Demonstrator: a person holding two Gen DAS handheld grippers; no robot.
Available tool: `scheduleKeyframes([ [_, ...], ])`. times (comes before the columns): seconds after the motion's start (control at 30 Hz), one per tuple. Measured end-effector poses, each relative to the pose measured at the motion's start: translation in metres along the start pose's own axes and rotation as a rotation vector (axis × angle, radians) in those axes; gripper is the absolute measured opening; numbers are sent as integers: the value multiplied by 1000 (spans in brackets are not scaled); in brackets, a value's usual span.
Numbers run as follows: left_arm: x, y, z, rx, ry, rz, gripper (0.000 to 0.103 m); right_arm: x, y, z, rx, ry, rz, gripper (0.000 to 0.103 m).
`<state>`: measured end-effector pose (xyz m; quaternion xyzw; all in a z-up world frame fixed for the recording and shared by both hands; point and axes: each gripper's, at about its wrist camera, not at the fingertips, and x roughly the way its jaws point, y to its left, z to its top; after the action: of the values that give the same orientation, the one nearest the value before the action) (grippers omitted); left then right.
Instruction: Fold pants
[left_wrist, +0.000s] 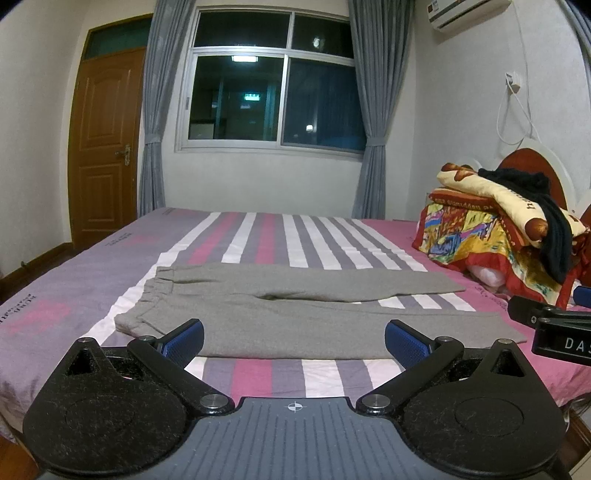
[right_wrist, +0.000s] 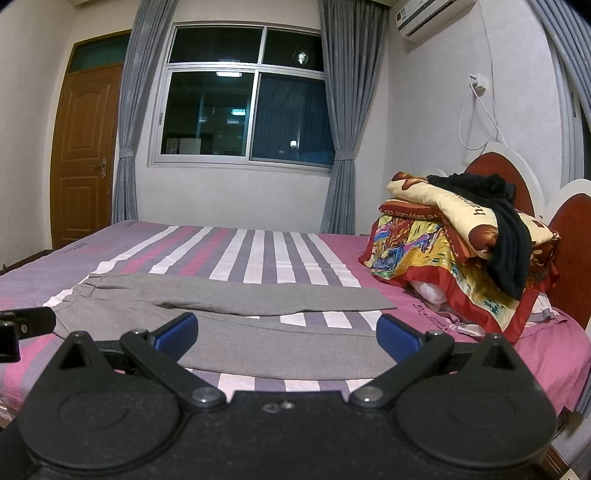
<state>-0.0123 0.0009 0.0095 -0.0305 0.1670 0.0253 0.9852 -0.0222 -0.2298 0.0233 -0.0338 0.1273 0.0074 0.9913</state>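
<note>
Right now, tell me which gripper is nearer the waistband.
Left. The left gripper hangs open near the waistband end of the pants; the right gripper, also open, sits further along the legs toward the cuffs.

Right gripper (left_wrist: 554, 325) cut off (frame edge).

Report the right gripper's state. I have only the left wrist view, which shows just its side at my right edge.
Observer: The right gripper has its jaws spread wide, with nothing between them.
Operator: Say what lies ahead of it.
Observer: The near leg of the grey pants, flat on the bed.
Operator: Say how my gripper looks from there.
Observer: The left gripper shows only as a black tip at the left edge, near the waistband.
</note>
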Motion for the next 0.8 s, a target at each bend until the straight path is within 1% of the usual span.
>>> scheduleKeyframes([
  [0.53, 8, 6, -1, -9, 5, 16, 103, 2, -2, -5, 7, -4, -2, 103],
  [0.63, 18, 16, -1, -51, 17, 4, 103, 4, -2, -6, 10, -4, 3, 103],
  [0.7, 30, 27, -1, -72, 25, 22, 103, 10, -7, -8, 6, -8, 1, 103],
  [0.77, 49, 46, -3, -110, 44, -8, 103, 21, -17, -11, 13, -5, -5, 103],
  [0.8, 59, 57, -3, -132, 52, -5, 103, 30, -25, -12, 30, 6, -9, 103],
])
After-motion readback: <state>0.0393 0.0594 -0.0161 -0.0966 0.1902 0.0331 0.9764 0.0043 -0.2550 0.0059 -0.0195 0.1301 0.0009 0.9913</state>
